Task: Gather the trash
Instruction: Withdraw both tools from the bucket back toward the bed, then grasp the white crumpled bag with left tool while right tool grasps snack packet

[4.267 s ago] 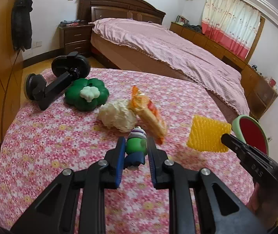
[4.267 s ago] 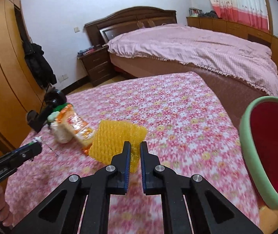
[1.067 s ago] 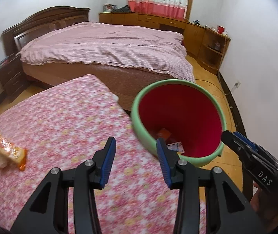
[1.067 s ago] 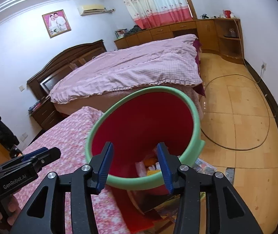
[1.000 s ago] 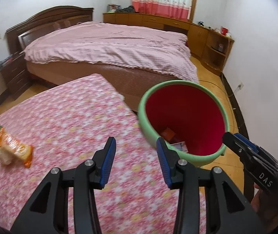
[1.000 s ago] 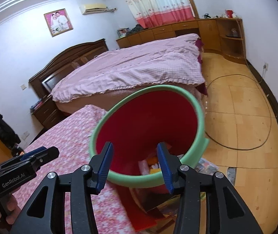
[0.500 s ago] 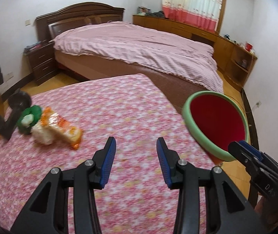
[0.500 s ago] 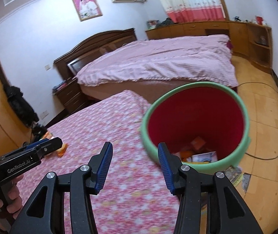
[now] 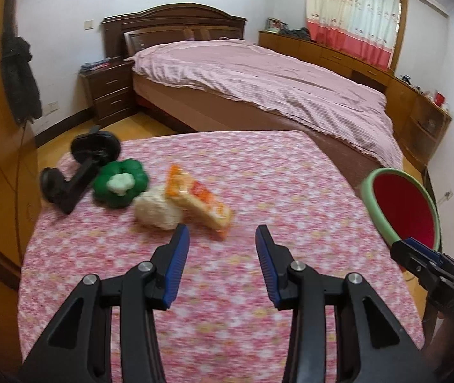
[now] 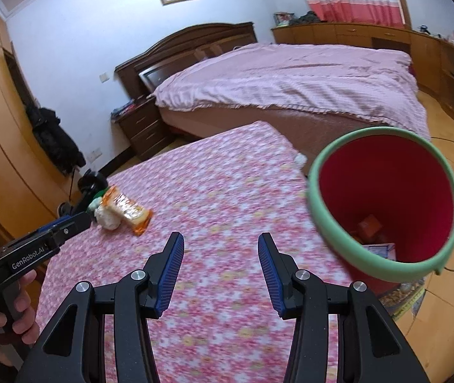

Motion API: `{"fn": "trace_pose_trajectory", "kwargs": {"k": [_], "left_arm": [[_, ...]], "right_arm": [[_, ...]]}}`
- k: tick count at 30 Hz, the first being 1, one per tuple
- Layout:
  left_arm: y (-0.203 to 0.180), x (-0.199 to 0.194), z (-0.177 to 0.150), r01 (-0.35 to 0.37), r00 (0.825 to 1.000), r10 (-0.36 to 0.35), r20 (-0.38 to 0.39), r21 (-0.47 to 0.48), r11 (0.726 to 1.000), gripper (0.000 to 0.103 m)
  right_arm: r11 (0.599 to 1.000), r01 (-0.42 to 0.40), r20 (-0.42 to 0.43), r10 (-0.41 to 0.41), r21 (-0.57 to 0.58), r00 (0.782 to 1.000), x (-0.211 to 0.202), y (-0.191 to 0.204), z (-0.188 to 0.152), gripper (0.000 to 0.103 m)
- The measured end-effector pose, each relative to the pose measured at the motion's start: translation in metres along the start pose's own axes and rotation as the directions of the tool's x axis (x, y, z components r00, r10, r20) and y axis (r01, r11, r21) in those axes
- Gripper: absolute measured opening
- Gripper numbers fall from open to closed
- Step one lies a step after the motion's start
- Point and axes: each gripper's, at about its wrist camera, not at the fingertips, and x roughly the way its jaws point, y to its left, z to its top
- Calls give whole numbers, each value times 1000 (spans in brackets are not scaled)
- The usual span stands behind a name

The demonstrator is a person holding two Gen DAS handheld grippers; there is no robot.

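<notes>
An orange snack wrapper point(image 9: 199, 198) lies on the bench point(image 9: 259, 172), which is covered in a pink flowered cloth. It leans against a crumpled white tissue wad point(image 9: 157, 211) just to its left. Both sit towards the bench's far left part. Beside the wad sits a green flower-shaped toy point(image 9: 120, 185) with a white centre, and a black suction mount point(image 9: 80, 167) touches that toy on its far side. The red bin point(image 10: 386, 204) with a pale green rim stands off the bench's right edge, tilted in view, with scraps of paper and packaging at its bottom.

The left gripper point(image 9: 222, 247) hovers over the bench just short of the wrapper, its blue-padded jaws spread wide and holding nothing. The right gripper point(image 10: 220, 255) hangs over the bench near the bin, jaws likewise apart and empty. A bed point(image 9: 274, 86) with a pink cover stands behind.
</notes>
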Motion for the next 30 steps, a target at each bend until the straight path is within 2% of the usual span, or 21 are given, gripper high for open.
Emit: {"fn": "trace_pose_trajectory", "kwargs": {"k": [9, 17, 25, 30], "left_arm": [[59, 12, 2, -72, 997, 72, -5, -84, 994, 43], [104, 33, -7, -125, 992, 125, -13, -172, 977, 43], [131, 55, -18, -128, 991, 119, -54, -235, 963, 43], [141, 62, -21, -123, 992, 108, -70, -261, 958, 43]], "right_arm": [[997, -43, -67, 39, -58, 997, 39, 45, 9, 50], [986, -75, -138, 54, -146, 989, 80, 87, 18, 50], [974, -109, -201, 68, -198, 977, 132, 117, 23, 50], [952, -142, -259, 70, -273, 963, 166, 138, 25, 50]]}}
